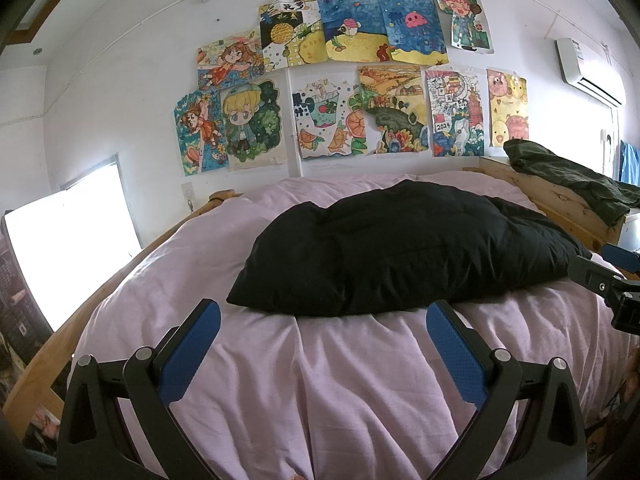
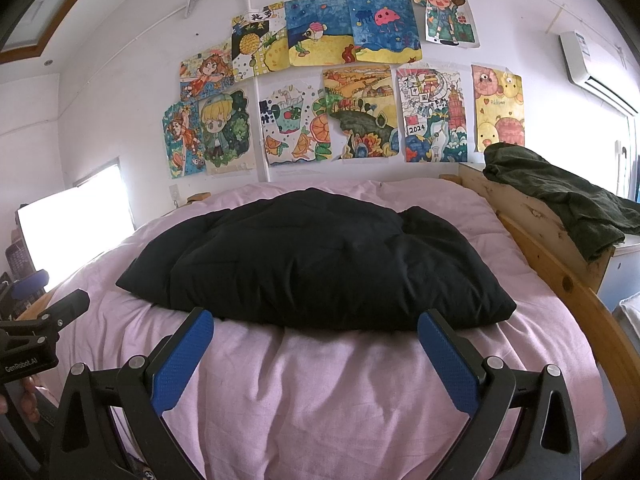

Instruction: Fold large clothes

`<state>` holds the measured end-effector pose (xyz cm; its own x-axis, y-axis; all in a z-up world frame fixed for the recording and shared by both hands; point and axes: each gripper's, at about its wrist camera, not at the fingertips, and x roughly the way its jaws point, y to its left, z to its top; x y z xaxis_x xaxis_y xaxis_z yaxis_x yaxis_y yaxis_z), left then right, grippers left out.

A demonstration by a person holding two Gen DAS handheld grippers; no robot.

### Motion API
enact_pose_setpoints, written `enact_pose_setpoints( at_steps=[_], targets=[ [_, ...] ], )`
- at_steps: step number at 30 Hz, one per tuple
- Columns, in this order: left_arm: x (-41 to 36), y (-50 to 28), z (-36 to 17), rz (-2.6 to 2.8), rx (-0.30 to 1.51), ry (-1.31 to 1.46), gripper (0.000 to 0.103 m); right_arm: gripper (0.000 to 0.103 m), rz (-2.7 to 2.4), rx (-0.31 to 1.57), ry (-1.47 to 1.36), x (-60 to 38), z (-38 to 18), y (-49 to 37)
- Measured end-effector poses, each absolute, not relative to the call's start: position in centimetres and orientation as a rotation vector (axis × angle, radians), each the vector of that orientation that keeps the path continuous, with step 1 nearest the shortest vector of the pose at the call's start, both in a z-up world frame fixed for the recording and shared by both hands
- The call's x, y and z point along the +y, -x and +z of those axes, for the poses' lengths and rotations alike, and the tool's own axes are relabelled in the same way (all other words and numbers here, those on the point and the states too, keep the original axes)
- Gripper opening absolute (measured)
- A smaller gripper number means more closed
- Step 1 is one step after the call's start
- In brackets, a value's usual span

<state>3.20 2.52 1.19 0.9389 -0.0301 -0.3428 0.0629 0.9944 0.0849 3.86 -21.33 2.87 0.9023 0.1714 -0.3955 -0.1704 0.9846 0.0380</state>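
A large black padded garment (image 1: 400, 252) lies folded in a thick bundle on the pink bed cover (image 1: 320, 380), in the middle of the bed; it also shows in the right wrist view (image 2: 320, 264). My left gripper (image 1: 322, 316) is open and empty, held just in front of the bundle's near edge. My right gripper (image 2: 314, 324) is open and empty too, its blue pads (image 2: 448, 360) close to the bundle's near edge. The right gripper's body (image 1: 612, 280) shows at the right edge of the left wrist view.
The bed has a wooden frame (image 2: 568, 280) along the right side. A dark green garment (image 2: 560, 196) lies on a wooden cabinet at the back right. Drawings (image 1: 340, 80) cover the wall behind. A bright window (image 1: 68, 240) is on the left.
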Motion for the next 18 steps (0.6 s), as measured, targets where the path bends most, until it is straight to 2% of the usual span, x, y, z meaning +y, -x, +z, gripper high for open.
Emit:
enact_pose_setpoints(
  at_steps=[18],
  targets=[
    [2.77, -3.21, 0.97, -0.044, 0.353, -0.089, 0.101, 0.103, 0.175, 0.41, -0.003, -21.23, 2.94, -3.86]
  ],
)
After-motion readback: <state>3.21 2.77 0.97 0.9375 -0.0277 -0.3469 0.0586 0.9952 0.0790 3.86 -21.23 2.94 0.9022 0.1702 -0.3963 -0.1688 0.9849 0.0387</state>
